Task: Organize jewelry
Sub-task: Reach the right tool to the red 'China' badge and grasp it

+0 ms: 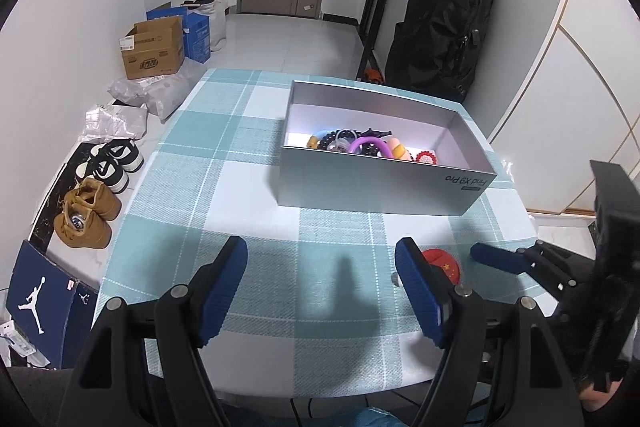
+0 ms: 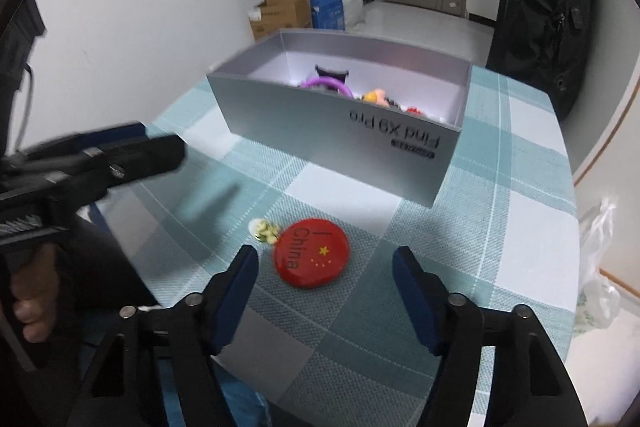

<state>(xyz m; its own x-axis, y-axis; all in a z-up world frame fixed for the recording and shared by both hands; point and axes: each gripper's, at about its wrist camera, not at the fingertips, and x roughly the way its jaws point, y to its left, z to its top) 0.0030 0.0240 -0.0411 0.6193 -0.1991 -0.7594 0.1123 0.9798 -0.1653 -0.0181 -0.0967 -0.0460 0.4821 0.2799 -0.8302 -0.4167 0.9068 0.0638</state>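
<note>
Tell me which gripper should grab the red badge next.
Right. The right gripper is open with the red badge lying between its fingers' line, just ahead. The left gripper faces bare tablecloth; the badge sits off to its side.

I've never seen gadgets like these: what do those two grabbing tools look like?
Both are alike: the left tongs and right tongs have black plastic arms joined by silver bolts, each ending in two ridged blue rubber pads. A bare hand grips a black handle.
</note>
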